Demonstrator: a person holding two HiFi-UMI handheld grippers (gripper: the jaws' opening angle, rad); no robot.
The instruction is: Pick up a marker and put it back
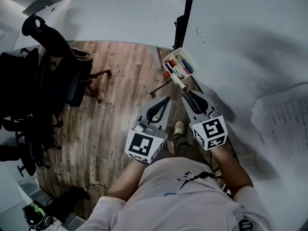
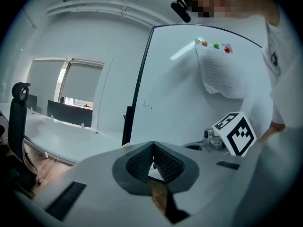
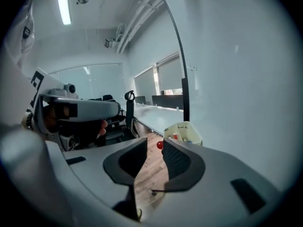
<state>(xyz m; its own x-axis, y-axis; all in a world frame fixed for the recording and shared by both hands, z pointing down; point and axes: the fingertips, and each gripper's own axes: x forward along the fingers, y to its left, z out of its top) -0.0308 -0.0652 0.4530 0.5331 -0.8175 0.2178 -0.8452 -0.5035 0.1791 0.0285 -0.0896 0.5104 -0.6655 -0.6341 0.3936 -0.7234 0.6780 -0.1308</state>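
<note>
A cream marker box (image 1: 179,63) hangs at the foot of the whiteboard (image 1: 240,47) and holds several coloured markers. One white marker (image 1: 178,81) pokes out over its near edge, toward my right gripper (image 1: 187,97). That gripper is open just short of the box, and in the right gripper view nothing lies between its jaws (image 3: 155,151); the box (image 3: 182,132) shows beyond them. My left gripper (image 1: 168,100) hovers beside it to the left, shut and empty, its pads meeting in the left gripper view (image 2: 153,149).
A small red ball (image 1: 166,74) lies on the wooden floor next to the box. Black office chairs (image 1: 53,66) stand at the left. Paper sheets (image 2: 218,72) hang on the whiteboard under coloured magnets. The whiteboard's black post (image 1: 182,28) rises behind the box.
</note>
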